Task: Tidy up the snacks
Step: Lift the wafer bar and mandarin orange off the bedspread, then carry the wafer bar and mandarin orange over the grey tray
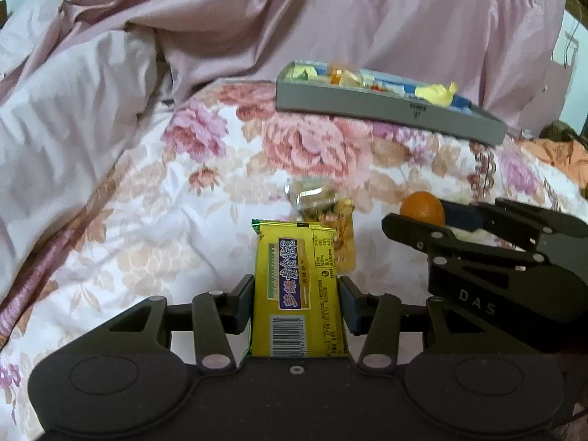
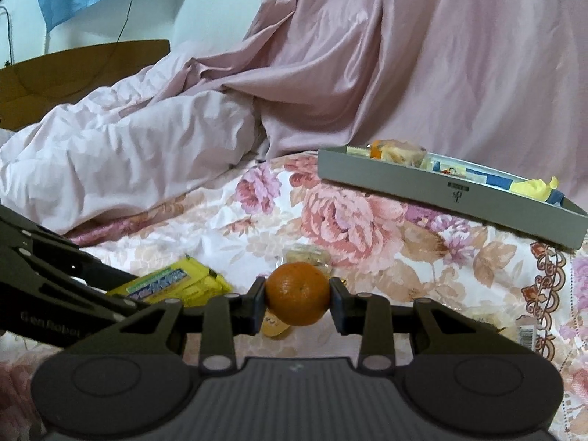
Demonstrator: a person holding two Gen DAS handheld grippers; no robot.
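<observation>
My left gripper [image 1: 296, 299] is shut on a yellow biscuit packet [image 1: 296, 286] and holds it above the floral bedspread. My right gripper [image 2: 297, 303] is shut on a small orange [image 2: 297, 292]. The orange also shows in the left wrist view [image 1: 422, 207], held by the right gripper [image 1: 422, 217] to the right of my left one. The yellow packet shows in the right wrist view [image 2: 172, 283], at the left. A grey tray [image 1: 386, 110] with several wrapped snacks lies farther back on the bed, also in the right wrist view [image 2: 441, 198].
A clear-wrapped snack [image 1: 312, 198] and an amber-wrapped one [image 1: 345, 239] lie on the bedspread under the grippers. A pink quilt [image 2: 128, 154] is heaped at the left and back. A small packet [image 2: 527, 332] lies at the right.
</observation>
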